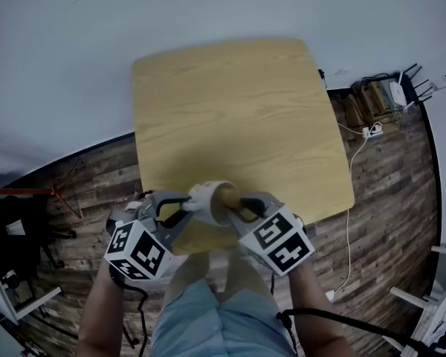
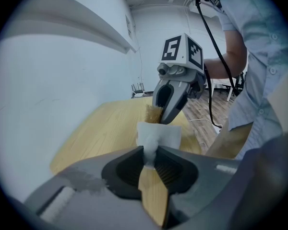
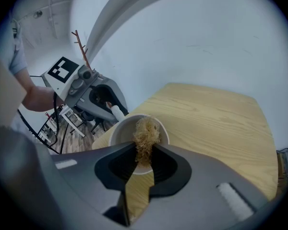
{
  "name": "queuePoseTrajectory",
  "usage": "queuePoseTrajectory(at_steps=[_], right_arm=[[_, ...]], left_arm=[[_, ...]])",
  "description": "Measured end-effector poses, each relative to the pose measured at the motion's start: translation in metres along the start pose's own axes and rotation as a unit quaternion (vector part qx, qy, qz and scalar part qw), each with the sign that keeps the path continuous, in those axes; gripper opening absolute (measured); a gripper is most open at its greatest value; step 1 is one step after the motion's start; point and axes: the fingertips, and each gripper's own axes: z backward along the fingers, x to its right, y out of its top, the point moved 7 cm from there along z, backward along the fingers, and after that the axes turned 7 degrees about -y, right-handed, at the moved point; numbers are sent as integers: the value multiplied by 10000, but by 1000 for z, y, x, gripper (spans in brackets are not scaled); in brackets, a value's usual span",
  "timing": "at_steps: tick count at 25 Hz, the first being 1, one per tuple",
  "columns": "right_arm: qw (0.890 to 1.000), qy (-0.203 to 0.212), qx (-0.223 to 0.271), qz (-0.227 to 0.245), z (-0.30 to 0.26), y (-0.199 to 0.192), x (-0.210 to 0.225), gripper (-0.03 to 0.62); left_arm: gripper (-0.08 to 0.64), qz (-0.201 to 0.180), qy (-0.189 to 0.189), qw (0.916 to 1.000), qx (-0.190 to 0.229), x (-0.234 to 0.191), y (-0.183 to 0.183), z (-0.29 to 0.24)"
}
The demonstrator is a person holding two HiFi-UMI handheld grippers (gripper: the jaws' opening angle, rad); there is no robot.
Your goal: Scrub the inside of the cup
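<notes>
A white cup (image 1: 210,199) hangs tilted over the near edge of the wooden table (image 1: 238,117), its mouth turned right. My left gripper (image 1: 184,207) is shut on the cup's handle (image 2: 150,150), which shows pinched between the pads in the left gripper view. My right gripper (image 1: 243,207) is shut on a tan fibrous scrubber (image 3: 145,137), whose tuft sits inside the cup's mouth (image 3: 122,131). The left gripper view shows the cup's side (image 2: 164,137) with the right gripper (image 2: 169,110) and scrubber (image 2: 153,113) entering from behind. The cup's bottom is hidden.
A power strip (image 1: 371,131) with a white cable lies on the plank floor right of the table, beside a rack of clutter (image 1: 375,95). Dark equipment (image 1: 15,236) stands at the left. The person's legs (image 1: 208,311) are just below the grippers.
</notes>
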Motion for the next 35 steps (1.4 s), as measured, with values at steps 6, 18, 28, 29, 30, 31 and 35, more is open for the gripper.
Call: queuePoseTrajectory(at_steps=[6,18,28,29,30,31,35], right_arm=[[9999,87,-100,-88,3,-11,-8,72],[9990,415,172,-8,1,5,-20,71],[9989,215,158,383,4,22,1,71],[9989,210,150,385,3,21,2,71],[9990,205,139,376,2,20,2,71],[9991,201,121,362,2,18,3,72],[9992,221,25,333,3,8,3,72]], left_arm=[[89,-51,40,10000,-62,2,3,0],[89,41,-70,10000,-56,3,-1,-3],[89,80,-79,9999,-84,2,-5,0],[89,88,-69,9999,-82,2,-6,0],[89,99,-60,9999,-81,2,-7,1],[89,112,-52,9999,-81,1,-8,1],[89,136,-15,9999,-94,2,-9,2]])
